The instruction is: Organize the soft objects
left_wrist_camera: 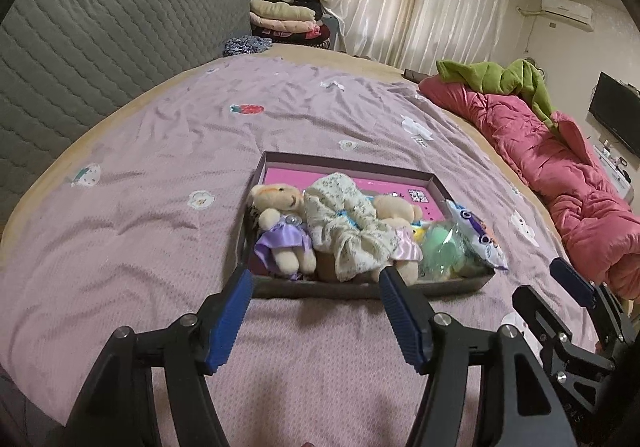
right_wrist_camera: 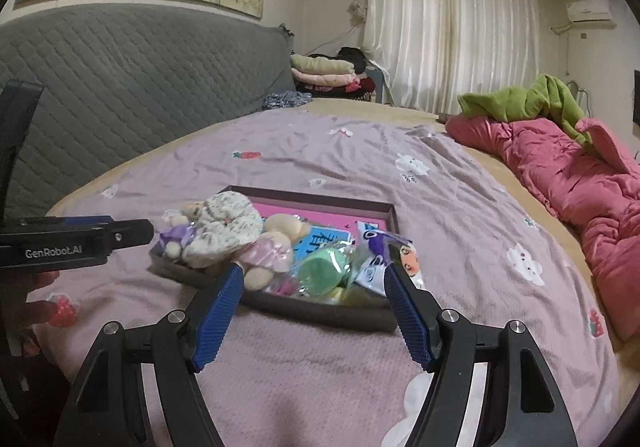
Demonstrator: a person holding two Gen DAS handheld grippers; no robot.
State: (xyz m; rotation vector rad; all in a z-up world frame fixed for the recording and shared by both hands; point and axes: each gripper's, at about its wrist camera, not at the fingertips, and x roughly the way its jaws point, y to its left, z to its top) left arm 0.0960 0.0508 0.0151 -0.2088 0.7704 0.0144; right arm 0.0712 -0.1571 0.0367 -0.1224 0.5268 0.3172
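My left claw [left_wrist_camera: 316,279] hangs released, nothing between its blue pads, just short of the shallow dark cardboard box [left_wrist_camera: 360,289] on the mauve bedspread [left_wrist_camera: 160,167]. My right claw [right_wrist_camera: 314,279] gapes empty too. Inside the box lie two beige teddy bears [left_wrist_camera: 280,223], a floral cloth [left_wrist_camera: 344,223] and a green bagged sponge [left_wrist_camera: 442,251].

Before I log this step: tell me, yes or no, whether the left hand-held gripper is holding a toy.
No. The left hand-held gripper stands open and empty above the purple sheet, short of the box of soft toys.
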